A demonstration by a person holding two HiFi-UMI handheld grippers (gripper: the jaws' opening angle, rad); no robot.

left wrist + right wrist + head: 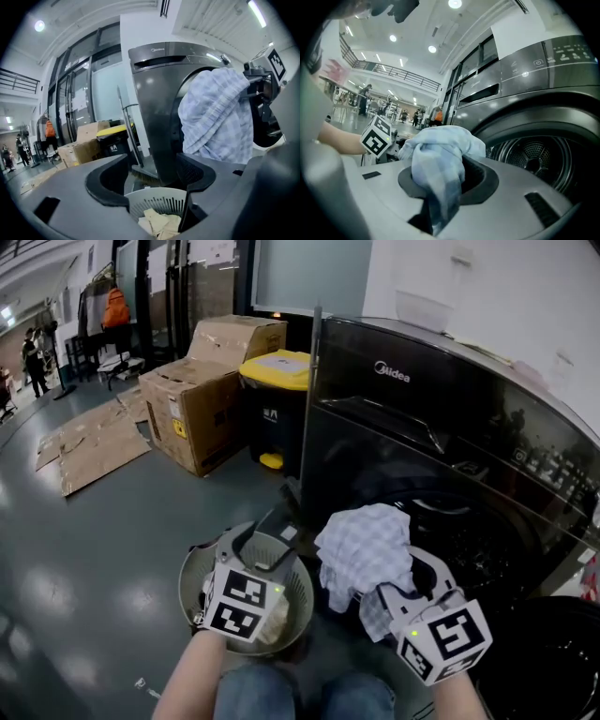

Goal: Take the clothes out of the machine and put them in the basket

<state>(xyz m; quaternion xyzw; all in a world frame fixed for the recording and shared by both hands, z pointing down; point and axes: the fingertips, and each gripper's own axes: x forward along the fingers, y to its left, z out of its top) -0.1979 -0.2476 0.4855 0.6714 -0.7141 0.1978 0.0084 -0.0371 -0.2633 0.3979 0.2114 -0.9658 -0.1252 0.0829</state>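
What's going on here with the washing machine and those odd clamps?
A person is unloading a washing machine with a handheld gripper in each hand. The right gripper is shut on a checked cloth, held up in front of the open drum. The left gripper is open and empty, above the basket on the floor, which already holds a beige cloth. The checked cloth is not yet in the basket.

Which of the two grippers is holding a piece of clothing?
The right gripper: its jaws clamp the pale checked cloth. The left gripper is open and empty, above the basket.
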